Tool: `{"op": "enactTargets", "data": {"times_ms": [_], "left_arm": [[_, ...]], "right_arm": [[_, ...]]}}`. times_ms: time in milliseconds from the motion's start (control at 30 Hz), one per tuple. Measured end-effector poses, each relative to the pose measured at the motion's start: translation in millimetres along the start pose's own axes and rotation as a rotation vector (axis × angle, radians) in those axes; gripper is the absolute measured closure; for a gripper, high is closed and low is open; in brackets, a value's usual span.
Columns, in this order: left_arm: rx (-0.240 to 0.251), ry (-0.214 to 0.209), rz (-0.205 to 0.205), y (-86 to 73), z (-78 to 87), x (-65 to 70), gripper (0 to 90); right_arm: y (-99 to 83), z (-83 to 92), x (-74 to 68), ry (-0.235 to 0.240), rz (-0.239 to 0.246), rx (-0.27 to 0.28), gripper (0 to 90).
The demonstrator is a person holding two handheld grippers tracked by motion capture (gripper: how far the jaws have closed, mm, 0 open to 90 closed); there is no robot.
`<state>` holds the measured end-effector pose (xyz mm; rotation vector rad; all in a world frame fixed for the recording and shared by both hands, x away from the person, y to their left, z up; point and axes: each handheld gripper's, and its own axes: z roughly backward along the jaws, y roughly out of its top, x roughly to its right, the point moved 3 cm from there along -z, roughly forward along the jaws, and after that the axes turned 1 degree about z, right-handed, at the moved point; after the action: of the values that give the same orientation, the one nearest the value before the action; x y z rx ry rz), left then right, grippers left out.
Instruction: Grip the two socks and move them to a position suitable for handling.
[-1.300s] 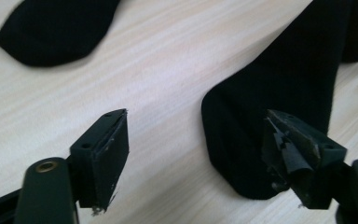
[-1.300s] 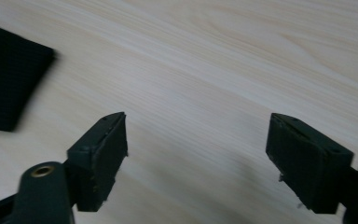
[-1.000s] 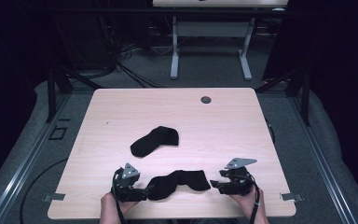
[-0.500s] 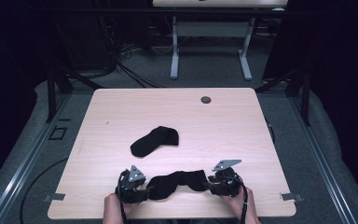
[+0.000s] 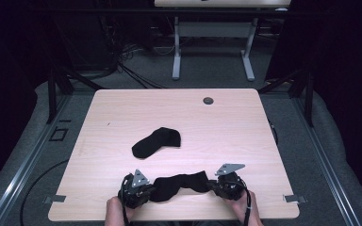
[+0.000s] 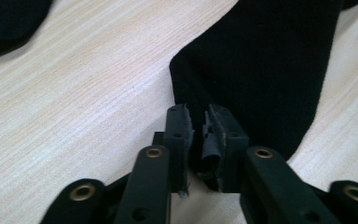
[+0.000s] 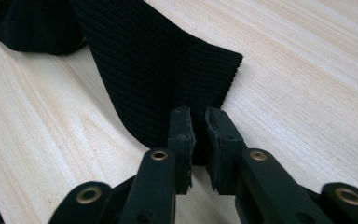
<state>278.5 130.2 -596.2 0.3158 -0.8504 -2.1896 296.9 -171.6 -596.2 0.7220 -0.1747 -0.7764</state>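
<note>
A black sock point(image 5: 179, 184) lies stretched along the table's near edge between both grippers. My left gripper point(image 5: 141, 190) is shut on its left end; in the left gripper view the jaws pinch the sock's edge point(image 6: 242, 79). At the other end my right gripper point(image 5: 219, 185) is shut on the ribbed cuff point(image 7: 158, 70). A second black sock point(image 5: 156, 141) rests flat near the table's middle, and its dark edge point(image 6: 9, 23) shows at the top left of the left gripper view.
The wooden table point(image 5: 122, 113) has a round grommet point(image 5: 208, 100) near its far edge. Metal brackets point(image 5: 294, 198) sit at the near corners. Beyond the table stand another desk's legs point(image 5: 175, 52) and floor cables point(image 5: 132, 66).
Both grippers have moved closer together along the near edge, the right one shifting left, and the held sock now bunches slightly between them. The middle sock has not moved.
</note>
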Motion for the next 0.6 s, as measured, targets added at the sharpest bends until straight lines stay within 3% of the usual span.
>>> {"op": "enactTargets", "data": {"times_ms": [67,267,600], "left_arm": [[0.007,0.011,-0.007,-0.8,0.3,1.2,82.9],[0.058,-0.011,0.011,3.3,7.0,0.9,87.3],[0.125,-0.01,0.016,19.0,30.2,-1.2,87.6]], "right_arm": [[-2.3,-0.3,-1.9,-0.006,0.001,0.027,82.7],[-4.6,6.0,0.1,-0.026,0.007,0.065,84.5],[1.1,46.8,1.7,-0.05,-0.002,0.183,84.5]]}}
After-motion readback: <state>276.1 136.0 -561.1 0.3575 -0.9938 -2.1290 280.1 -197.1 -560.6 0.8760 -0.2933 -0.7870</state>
